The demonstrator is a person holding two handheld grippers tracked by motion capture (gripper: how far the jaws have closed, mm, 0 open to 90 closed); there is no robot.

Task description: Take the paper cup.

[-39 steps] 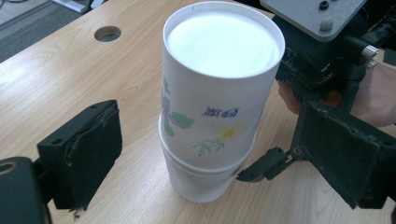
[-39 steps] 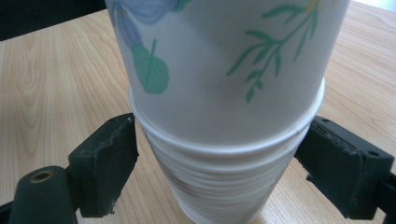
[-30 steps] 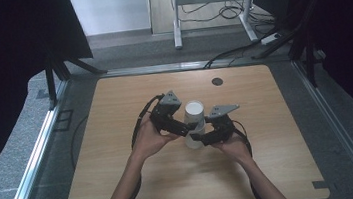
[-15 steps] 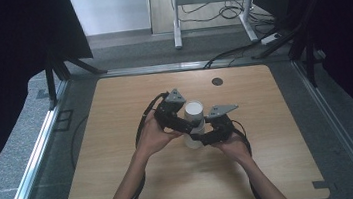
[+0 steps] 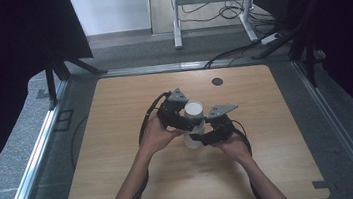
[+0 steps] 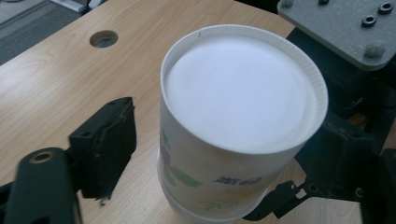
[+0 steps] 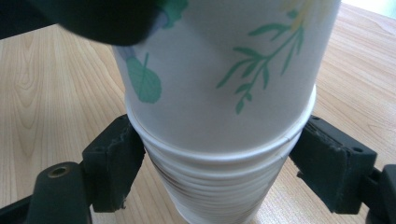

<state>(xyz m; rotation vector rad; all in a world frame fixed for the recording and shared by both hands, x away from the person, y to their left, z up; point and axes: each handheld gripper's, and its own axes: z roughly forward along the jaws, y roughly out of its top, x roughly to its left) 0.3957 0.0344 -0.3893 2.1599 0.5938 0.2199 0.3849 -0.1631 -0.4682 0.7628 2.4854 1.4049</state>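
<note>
- The right gripper (image 7: 219, 182) is clamped on the lower part of the stack of upturned paper cups (image 7: 217, 186), with a pad on the ridged rims at either side. Squeezed harder, those thin rims could buckle. Held too loosely, the whole stack could rise with the top cup.
- The left gripper (image 5: 183, 119) has just been closing its jaws with the top paper cup (image 6: 243, 88) between them. The pad in sight (image 6: 109, 144) stands a little off the cup wall and the other is hidden behind the cup, so there is no grip yet. If it closes off-centre, it may push the cup sideways and tilt the stack.
- The top cup narrows toward its closed base, so the pads could slide upward and off.
- Nested cups cling, so a straight pull may bring two.
- Beyond the jaws lies bare table (image 5: 118, 136) with a round hole (image 6: 103, 38). A cup that springs free could roll that way.
</note>
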